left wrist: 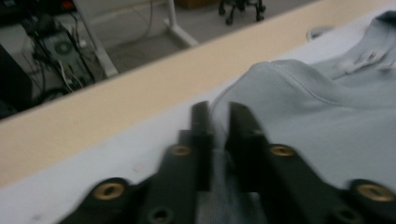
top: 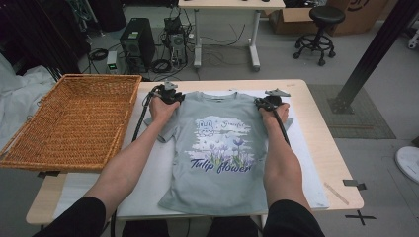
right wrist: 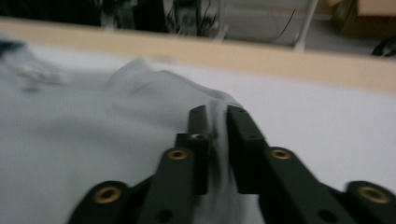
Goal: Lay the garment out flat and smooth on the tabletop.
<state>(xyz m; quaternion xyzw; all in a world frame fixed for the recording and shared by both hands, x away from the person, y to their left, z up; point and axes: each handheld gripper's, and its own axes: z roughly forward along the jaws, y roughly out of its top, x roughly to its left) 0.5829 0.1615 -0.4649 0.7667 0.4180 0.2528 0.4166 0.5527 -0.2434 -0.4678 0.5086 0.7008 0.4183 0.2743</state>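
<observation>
A grey T-shirt [top: 217, 158] with a "Tulip flower" print lies face up on a white mat [top: 148, 177], collar toward the far edge. My left gripper [top: 169, 94] is at the shirt's left shoulder, my right gripper [top: 269, 101] at its right shoulder. In the left gripper view the left gripper [left wrist: 219, 112] has its jaws shut on a fold of the T-shirt [left wrist: 327, 116]. In the right gripper view the right gripper [right wrist: 215, 114] pinches a ridge of the T-shirt [right wrist: 93, 140] between its jaws.
A large wicker basket [top: 74, 121] sits at the table's left side. The wooden table [top: 321, 133] has bare margin at the right and far edge. Beyond it are a computer tower [top: 137, 42], cables, another desk and a stool [top: 318, 29].
</observation>
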